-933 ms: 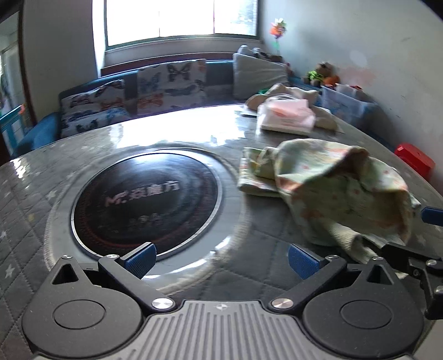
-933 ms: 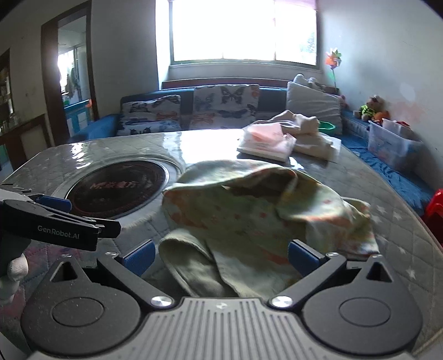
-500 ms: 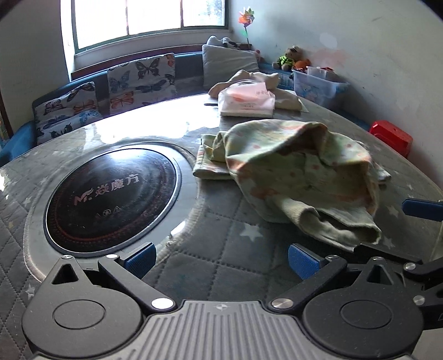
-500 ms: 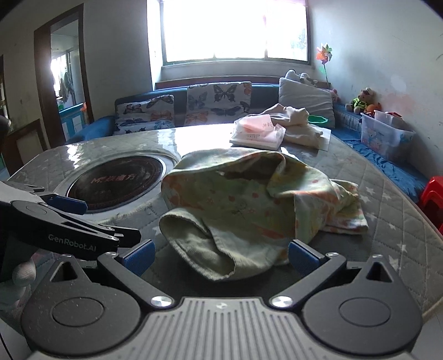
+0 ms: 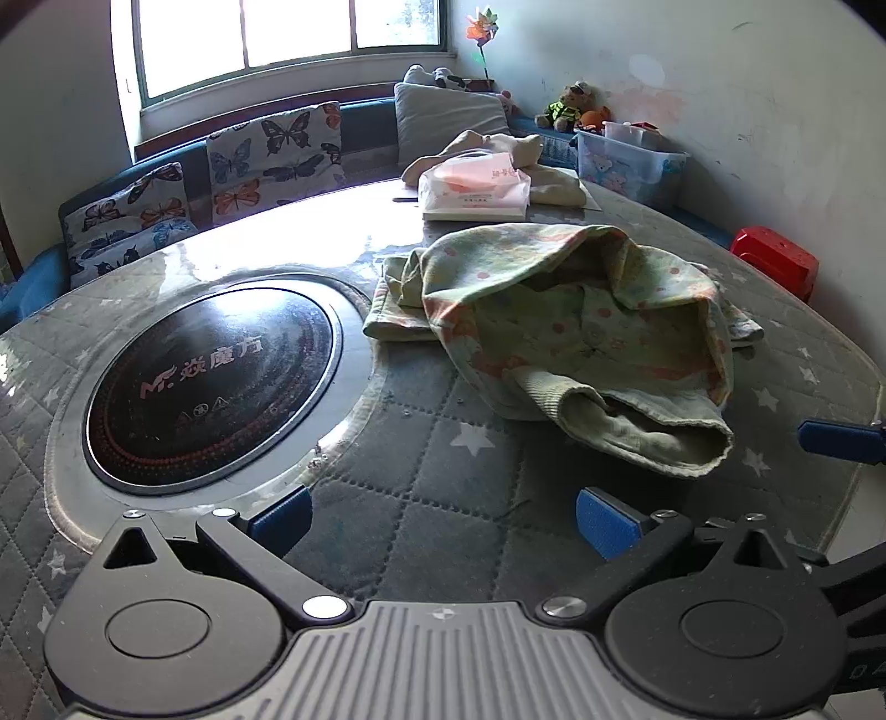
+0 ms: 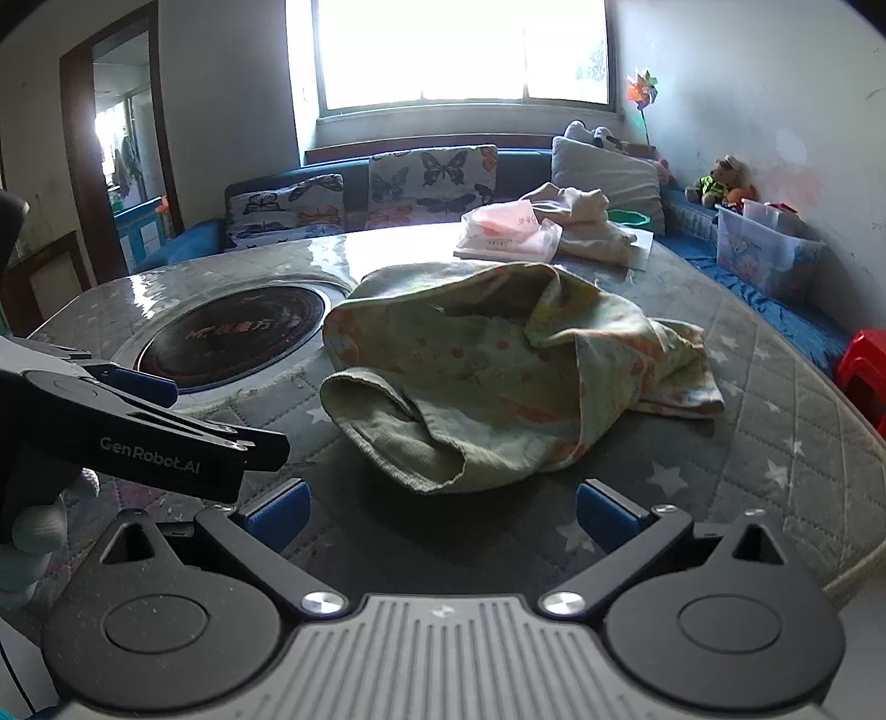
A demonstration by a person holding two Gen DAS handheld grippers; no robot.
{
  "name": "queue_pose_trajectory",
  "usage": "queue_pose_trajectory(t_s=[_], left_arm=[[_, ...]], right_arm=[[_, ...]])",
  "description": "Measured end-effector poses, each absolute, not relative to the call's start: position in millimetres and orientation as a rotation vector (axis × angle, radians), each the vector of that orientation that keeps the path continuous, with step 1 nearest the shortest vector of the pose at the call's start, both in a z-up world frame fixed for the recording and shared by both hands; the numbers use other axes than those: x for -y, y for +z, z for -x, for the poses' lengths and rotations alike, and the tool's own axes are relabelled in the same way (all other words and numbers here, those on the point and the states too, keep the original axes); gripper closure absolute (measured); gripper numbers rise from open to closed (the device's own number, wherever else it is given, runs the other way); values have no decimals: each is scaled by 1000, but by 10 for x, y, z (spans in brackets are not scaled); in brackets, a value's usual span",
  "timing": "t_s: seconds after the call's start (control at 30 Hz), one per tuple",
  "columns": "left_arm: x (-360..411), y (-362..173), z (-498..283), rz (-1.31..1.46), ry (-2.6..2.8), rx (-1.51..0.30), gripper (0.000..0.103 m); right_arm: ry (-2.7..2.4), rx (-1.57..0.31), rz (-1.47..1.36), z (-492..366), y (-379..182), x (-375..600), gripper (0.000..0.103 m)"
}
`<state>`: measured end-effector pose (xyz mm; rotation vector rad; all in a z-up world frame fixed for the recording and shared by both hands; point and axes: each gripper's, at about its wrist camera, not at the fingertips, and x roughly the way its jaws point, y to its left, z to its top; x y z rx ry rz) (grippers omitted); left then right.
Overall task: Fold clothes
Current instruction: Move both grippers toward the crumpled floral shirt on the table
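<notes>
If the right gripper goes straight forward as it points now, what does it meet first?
Most likely the ribbed cuff of the crumpled green garment, lying just ahead between the open jaws of the right gripper. Only bare table cover seems to lie before it.

On the table (image 5: 454, 443): one crumpled green garment (image 5: 581, 332), one cream garment (image 5: 531, 166) at the far edge, one pink packet (image 5: 476, 185), one black hob (image 5: 210, 376). On the sofa (image 6: 520, 183): two butterfly cushions (image 5: 277, 160), one grey pillow (image 5: 448, 122). By the wall: one pinwheel (image 5: 480, 27), one clear bin (image 5: 628, 163), one red stool (image 5: 775, 263). Two grippers, left (image 5: 440, 518) and right (image 6: 440, 507), both spread wide and empty.
</notes>
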<state>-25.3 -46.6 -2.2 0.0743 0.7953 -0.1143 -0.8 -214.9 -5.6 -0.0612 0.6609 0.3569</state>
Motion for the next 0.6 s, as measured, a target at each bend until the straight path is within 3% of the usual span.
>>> queue_pose_trajectory(t_s=[0.6], left_arm=[[576, -47, 211, -88, -138, -818, 0]], right_arm=[[322, -693, 59, -45, -84, 2177, 0]])
